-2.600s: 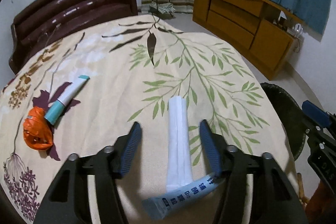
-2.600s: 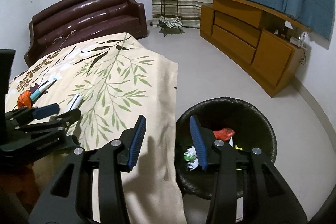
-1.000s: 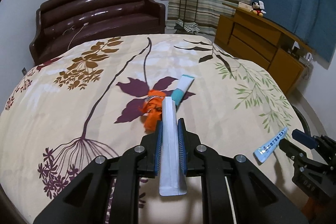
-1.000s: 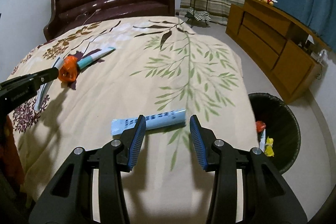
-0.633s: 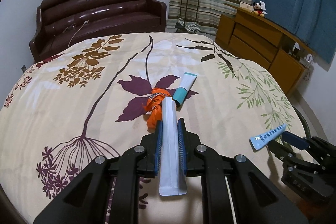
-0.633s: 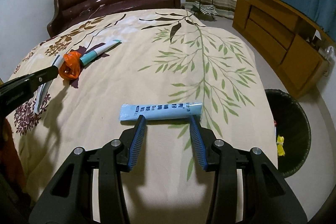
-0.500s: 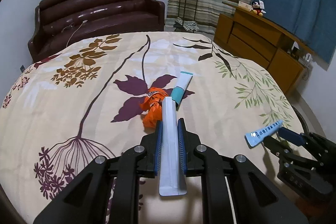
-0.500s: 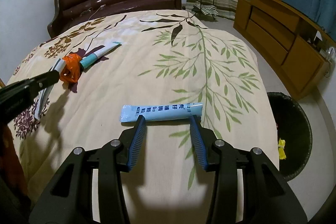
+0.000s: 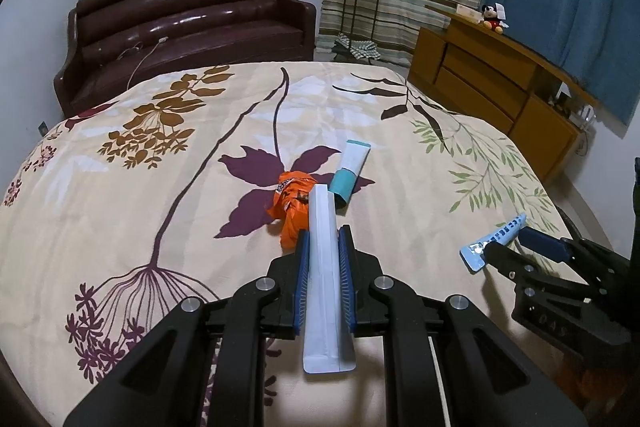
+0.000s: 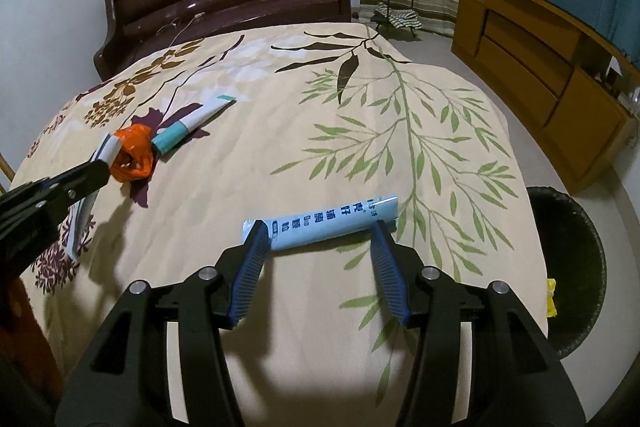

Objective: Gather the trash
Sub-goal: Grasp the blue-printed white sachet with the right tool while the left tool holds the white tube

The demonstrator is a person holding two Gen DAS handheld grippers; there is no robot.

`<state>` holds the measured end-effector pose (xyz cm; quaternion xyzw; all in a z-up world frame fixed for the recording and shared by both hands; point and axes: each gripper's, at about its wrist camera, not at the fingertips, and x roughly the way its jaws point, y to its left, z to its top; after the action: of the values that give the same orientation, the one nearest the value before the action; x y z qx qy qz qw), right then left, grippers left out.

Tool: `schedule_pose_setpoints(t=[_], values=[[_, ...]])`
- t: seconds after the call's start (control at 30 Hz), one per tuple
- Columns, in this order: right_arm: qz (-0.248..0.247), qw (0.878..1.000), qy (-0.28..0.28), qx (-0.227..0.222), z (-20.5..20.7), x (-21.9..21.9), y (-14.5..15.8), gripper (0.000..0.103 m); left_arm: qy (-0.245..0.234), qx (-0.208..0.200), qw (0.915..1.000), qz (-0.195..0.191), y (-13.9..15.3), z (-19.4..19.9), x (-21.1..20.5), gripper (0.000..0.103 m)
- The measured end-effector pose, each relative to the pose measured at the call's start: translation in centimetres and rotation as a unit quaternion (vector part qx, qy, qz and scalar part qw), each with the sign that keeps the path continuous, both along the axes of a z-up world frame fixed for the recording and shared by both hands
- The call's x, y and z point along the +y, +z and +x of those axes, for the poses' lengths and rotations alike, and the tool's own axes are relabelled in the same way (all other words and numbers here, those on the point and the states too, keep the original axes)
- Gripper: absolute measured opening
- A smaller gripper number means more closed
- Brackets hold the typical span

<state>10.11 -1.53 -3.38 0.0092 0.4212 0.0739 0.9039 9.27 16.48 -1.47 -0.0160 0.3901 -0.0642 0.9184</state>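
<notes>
My left gripper is shut on a long white wrapper and holds it above the bed. Just beyond it lie a crumpled orange wrapper and a teal-and-white tube. My right gripper is open, its fingers on either side of a light blue tube lying crosswise on the bed. That blue tube and the right gripper also show at the right of the left wrist view. The left gripper shows at the left of the right wrist view, by the orange wrapper.
A floral bedspread covers the bed. A black trash bin with scraps in it stands on the floor off the bed's right edge. A dark brown sofa is behind the bed, a wooden cabinet along the right wall.
The left gripper closed on the white wrapper and lifted it toward the orange wrapper. The right gripper swung from the bin to the bed and came down around the blue tube.
</notes>
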Motion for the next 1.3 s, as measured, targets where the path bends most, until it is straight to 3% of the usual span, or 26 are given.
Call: schedule_pose_setpoints(t=[0.2,0.57,0.87,1.3], values=[[0.003,1.000,-0.017,0.012,1.0,0.3,-0.1,0.053,0.003,0.000,1.0000,-0.004,0.1,0.0,0.3,0.016],[-0.047,0.998,-0.031,0.008,0.9,-1.6,-0.2,0.053,0.001,-0.001,1.0000,-0.010,0.2,-0.3,0.5,0.016],[-0.035,0.998,-0.059,0.015,0.0,-4.4,-0.2,0.053,-0.010,-0.001,0.9998,-0.017,0.4,-0.6,-0.4,0.016],[0.025,0.997,-0.067,0.027,-1.4,-5.7,0.2,0.050,-0.016,0.001,0.9997,-0.019,0.3,-0.6,-1.2,0.016]])
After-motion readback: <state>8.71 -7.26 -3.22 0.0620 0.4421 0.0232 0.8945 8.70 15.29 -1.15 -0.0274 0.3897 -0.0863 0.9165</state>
